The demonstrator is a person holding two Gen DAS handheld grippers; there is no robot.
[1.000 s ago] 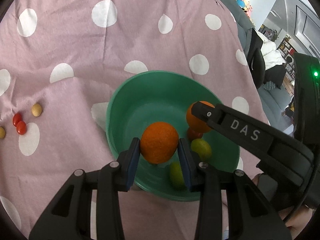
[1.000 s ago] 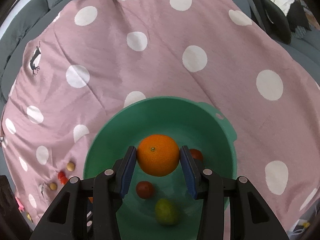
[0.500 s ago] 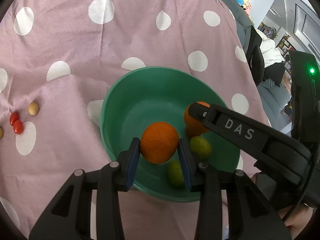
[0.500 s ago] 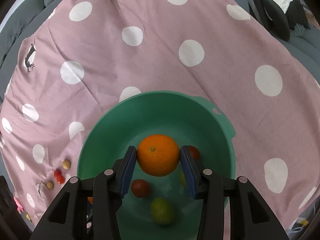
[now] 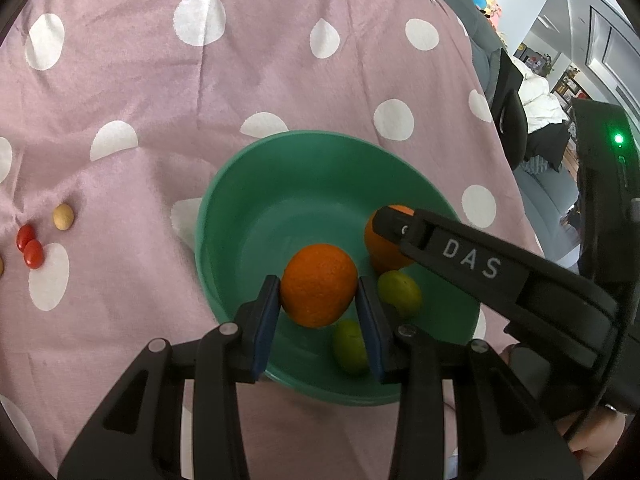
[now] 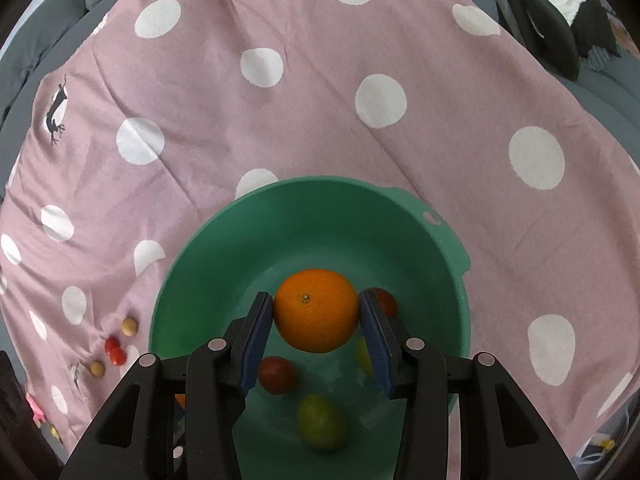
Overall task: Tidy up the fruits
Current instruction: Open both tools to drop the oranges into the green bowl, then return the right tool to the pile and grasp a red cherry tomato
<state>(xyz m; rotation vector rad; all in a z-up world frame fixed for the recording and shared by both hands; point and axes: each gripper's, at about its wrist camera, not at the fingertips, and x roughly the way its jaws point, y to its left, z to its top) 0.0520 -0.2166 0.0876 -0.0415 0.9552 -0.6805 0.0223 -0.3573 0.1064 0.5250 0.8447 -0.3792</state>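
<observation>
Left tool (image 5: pixel 318 300) clamps an orange (image 5: pixel 318 285) over the green bowl (image 5: pixel 240 200), near its 7 o'clock rim. Right tool (image 6: pixel 316 320) grips a second orange (image 6: pixel 316 310) above the bowl's middle. Two green fruits (image 5: pixel 400 293) lie inside the bowl.

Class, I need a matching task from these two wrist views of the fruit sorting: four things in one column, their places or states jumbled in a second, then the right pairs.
Column 1
1. left gripper
2. green basin
3. two small red fruits
4. dark red fruit

Column 2
A. lying on the polka-dot cloth, outside the basin
B. lying on the basin floor beside a green fruit
C. shut on an orange over the basin
D. standing on the cloth, holding several fruits

Pairs: 1-C, 2-D, 3-A, 4-B
</observation>
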